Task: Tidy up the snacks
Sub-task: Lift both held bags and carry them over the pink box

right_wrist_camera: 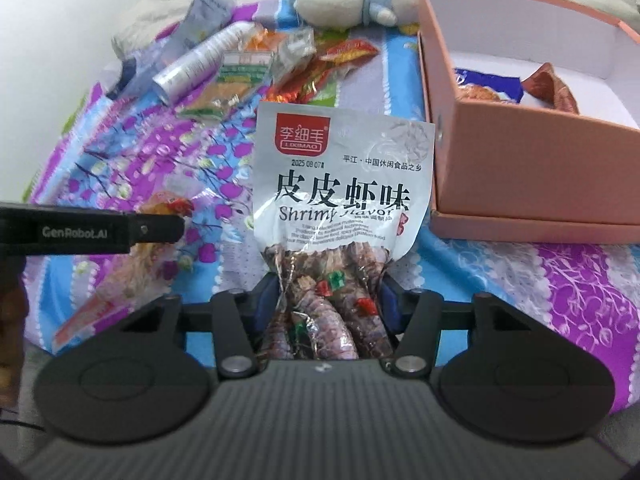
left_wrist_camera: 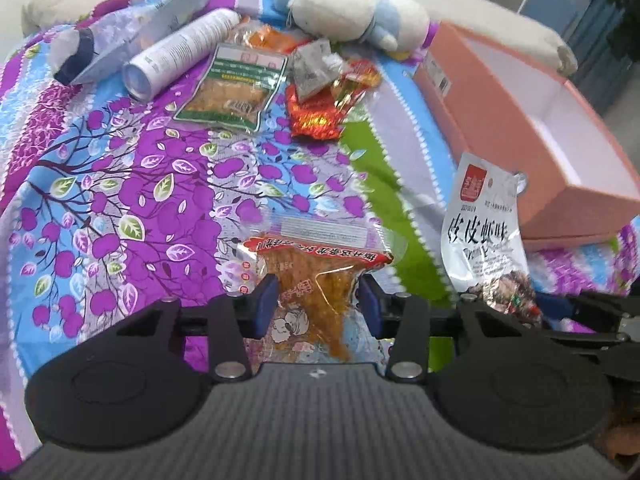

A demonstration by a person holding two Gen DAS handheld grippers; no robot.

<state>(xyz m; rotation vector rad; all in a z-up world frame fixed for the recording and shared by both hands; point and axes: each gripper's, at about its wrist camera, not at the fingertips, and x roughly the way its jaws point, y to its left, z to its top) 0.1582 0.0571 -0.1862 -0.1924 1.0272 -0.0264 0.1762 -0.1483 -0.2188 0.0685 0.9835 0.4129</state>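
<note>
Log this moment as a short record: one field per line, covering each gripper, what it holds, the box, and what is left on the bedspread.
left gripper: jaws shut on the orange snack packet
right gripper: jaws shut on the shrimp flavor packet
pink box: open, right of both grippers, already holding a blue packet and a brown packet
snacks left on the bedspread: green-edged packet, red foil packet, others behind
non-snacks: white tube, plush toy

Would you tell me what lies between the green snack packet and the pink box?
Red foil wrappers with a grey sachet on them, clearest in the left wrist view.
</note>
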